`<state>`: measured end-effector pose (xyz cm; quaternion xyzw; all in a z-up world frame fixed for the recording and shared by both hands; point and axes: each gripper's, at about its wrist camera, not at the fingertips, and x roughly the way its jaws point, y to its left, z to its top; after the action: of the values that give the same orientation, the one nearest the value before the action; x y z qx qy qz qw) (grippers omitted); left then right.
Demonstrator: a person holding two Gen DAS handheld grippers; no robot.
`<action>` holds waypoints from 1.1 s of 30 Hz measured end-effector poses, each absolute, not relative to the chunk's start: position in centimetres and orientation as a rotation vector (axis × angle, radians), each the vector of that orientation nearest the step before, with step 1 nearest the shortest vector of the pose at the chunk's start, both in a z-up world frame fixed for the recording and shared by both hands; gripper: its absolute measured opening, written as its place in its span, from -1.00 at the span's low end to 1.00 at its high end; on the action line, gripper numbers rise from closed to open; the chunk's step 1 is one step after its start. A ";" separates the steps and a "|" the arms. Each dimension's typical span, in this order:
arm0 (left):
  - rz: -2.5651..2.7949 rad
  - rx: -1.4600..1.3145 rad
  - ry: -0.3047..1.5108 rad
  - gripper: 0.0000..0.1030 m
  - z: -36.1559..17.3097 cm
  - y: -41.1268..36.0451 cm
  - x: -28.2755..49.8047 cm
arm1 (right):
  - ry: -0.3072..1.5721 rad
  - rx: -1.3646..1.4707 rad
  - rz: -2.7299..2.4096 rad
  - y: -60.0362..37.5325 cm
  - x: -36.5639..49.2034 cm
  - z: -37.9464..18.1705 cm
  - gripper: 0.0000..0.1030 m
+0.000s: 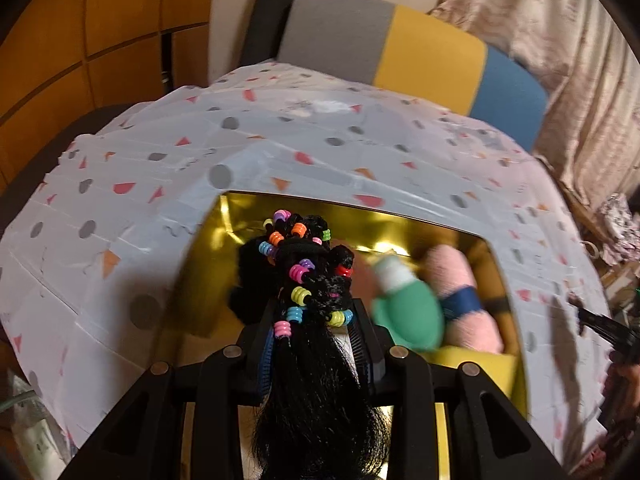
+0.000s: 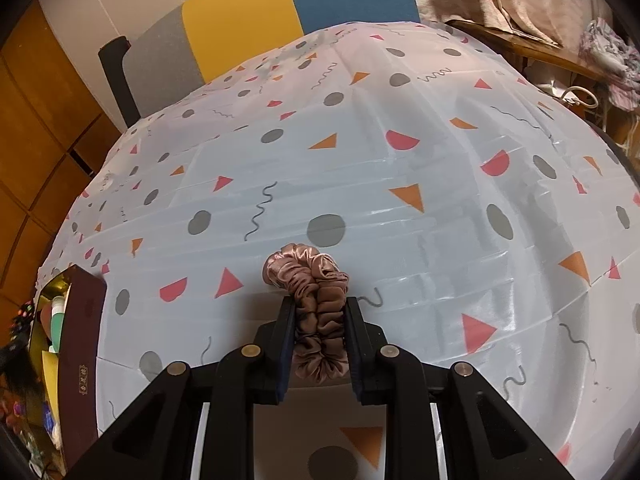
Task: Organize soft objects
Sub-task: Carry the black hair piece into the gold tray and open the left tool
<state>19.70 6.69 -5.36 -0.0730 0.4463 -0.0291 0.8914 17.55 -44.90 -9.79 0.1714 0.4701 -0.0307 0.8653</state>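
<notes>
Grippers (image 1: pixel 316 316) (image 2: pixel 320 320) clamp hairpiece (image 1: pixel 308 280), scrunchie (image 2: pixel 316 300) (satin, pink).

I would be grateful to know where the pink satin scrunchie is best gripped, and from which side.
Grip the pink satin scrunchie across both bunched sides of its flattened loop, coming from above and behind, as the right gripper does now. Squeezed flat, the soft ring gives the pads two gathered folds to press together.

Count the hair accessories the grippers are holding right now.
2. A black beaded hairpiece sits in the left gripper over the gold-lined box; a pink satin scrunchie in the right gripper above the tablecloth. The box may hide others.
</notes>
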 end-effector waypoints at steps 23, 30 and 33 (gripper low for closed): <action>-0.009 -0.103 0.858 -0.10 -5.2 6.8 19.6 | 0.981 0.347 -0.019 -43.8 17.6 -9.8 -0.54; -0.162 -0.174 0.830 -0.10 -4.8 5.1 15.4 | 0.956 0.343 0.021 -42.7 16.9 -9.1 -0.54; -0.224 -0.182 0.835 -0.10 -4.9 4.3 13.8 | 0.942 0.359 0.050 -41.5 16.1 -8.6 -0.54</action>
<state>13.80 4.30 -4.90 -0.0880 0.4039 -0.1082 0.9041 16.09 -41.51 -8.62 0.1720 0.4513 0.0242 0.8753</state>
